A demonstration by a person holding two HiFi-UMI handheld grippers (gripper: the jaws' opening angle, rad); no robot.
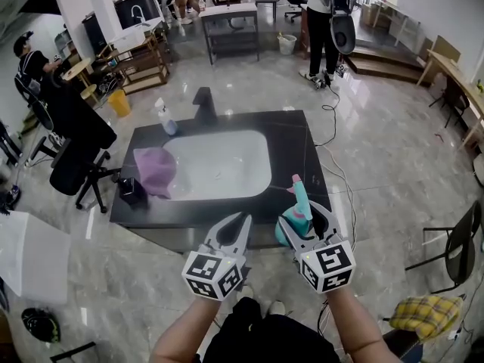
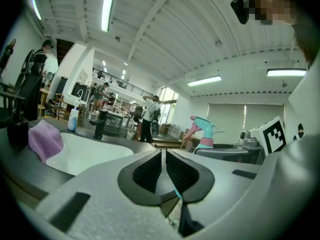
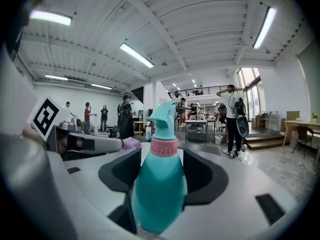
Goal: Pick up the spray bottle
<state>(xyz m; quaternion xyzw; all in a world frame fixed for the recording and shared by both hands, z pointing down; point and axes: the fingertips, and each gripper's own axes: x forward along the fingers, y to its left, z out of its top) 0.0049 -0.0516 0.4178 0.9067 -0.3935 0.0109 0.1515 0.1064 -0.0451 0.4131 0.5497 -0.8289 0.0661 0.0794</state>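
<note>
The right hand-held gripper (image 1: 308, 219) pinches the teal spray bottle (image 1: 297, 206) by its body, upright with its pink collar above the jaws, at the desk's (image 1: 295, 138) near edge toward the near right corner, while the left hand-held gripper (image 1: 240, 224) beside it has its jaws pressed together on nothing.

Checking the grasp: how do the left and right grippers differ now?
The right gripper is shut on the spray bottle; the left gripper is shut on nothing. The right's jaws stand apart around the bottle; the left's nearly meet. Both are held side by side, pointing forward.
</note>
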